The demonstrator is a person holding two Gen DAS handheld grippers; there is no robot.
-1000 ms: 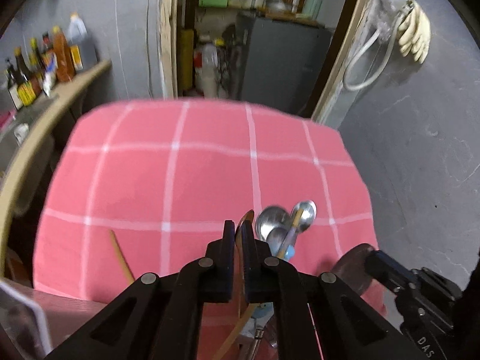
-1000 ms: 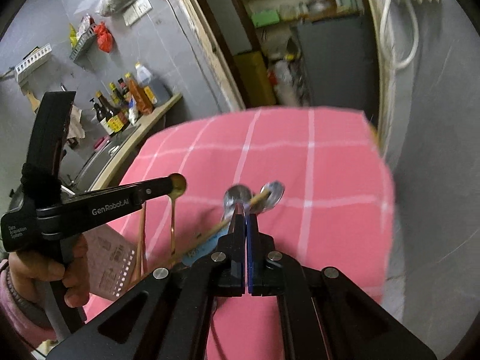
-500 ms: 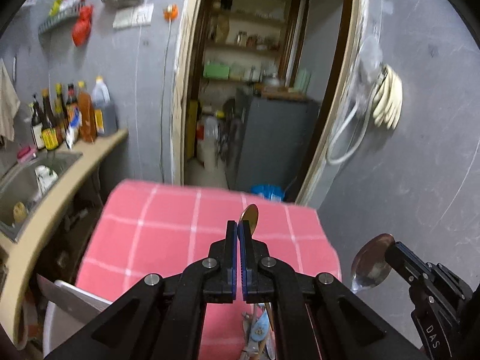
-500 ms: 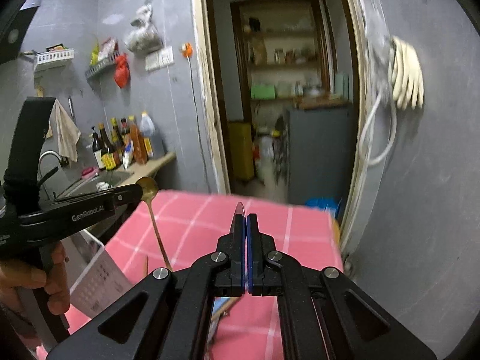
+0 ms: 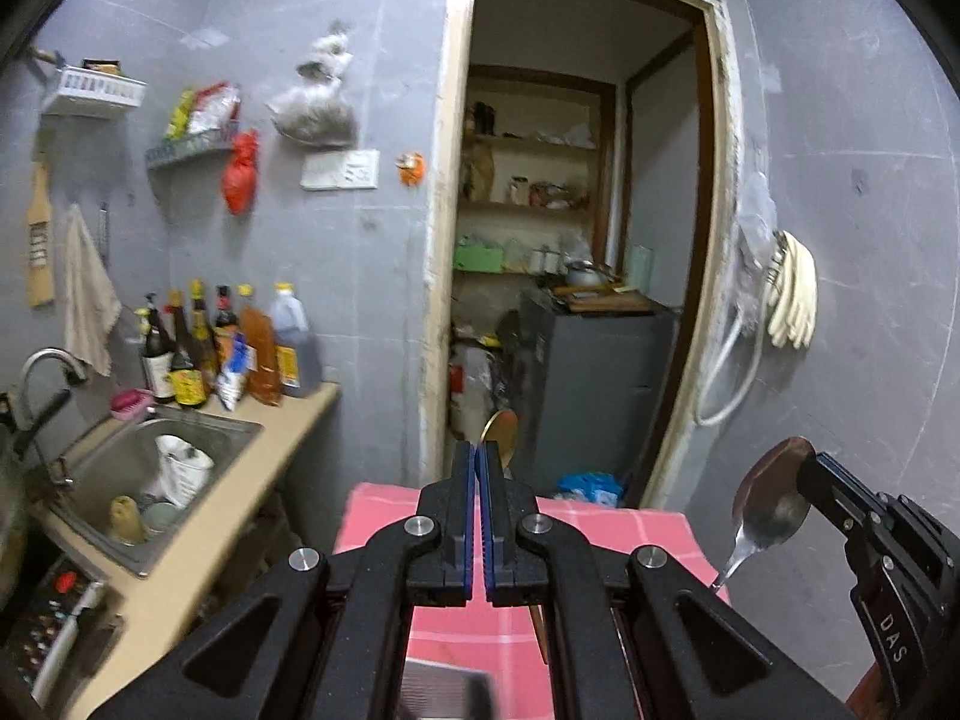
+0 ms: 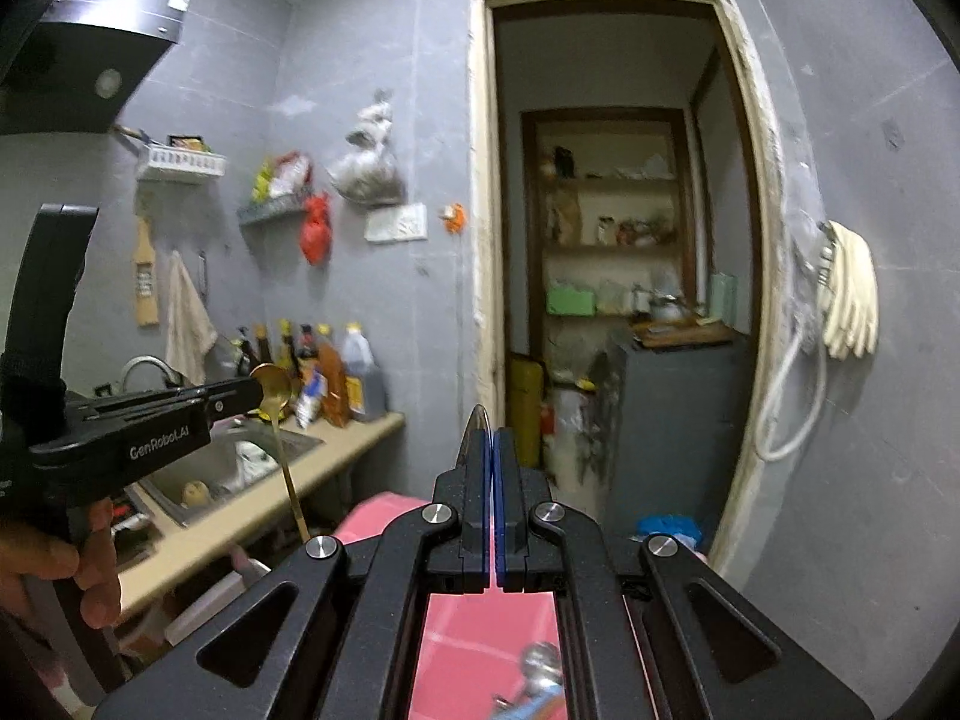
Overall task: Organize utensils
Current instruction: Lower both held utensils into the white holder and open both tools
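Observation:
My left gripper [image 5: 478, 456] is shut on a gold spoon [image 5: 501, 435] by its bowl; the handle hangs down behind the jaws. It also shows in the right wrist view [image 6: 273, 387], with the gold spoon [image 6: 282, 444] dangling. My right gripper [image 6: 492, 441] is shut on a silver spoon [image 6: 480, 420], seen edge-on at the tips. That silver spoon [image 5: 771, 501] shows in the left wrist view, held at its bowl by the right gripper [image 5: 807, 471]. Both are raised well above the pink checked tablecloth [image 5: 600, 534]. More utensils [image 6: 537, 681] lie on the cloth below.
A counter with a steel sink [image 5: 150, 474] and sauce bottles [image 5: 228, 348] runs along the left. A doorway [image 5: 576, 276] with a grey cabinet [image 5: 594, 384] is ahead. A white container [image 6: 210, 594] stands at the table's left edge.
Both grippers have lifted up off the table with their spoons and tilted upward, so the views now face the wall and doorway instead of the cloth.

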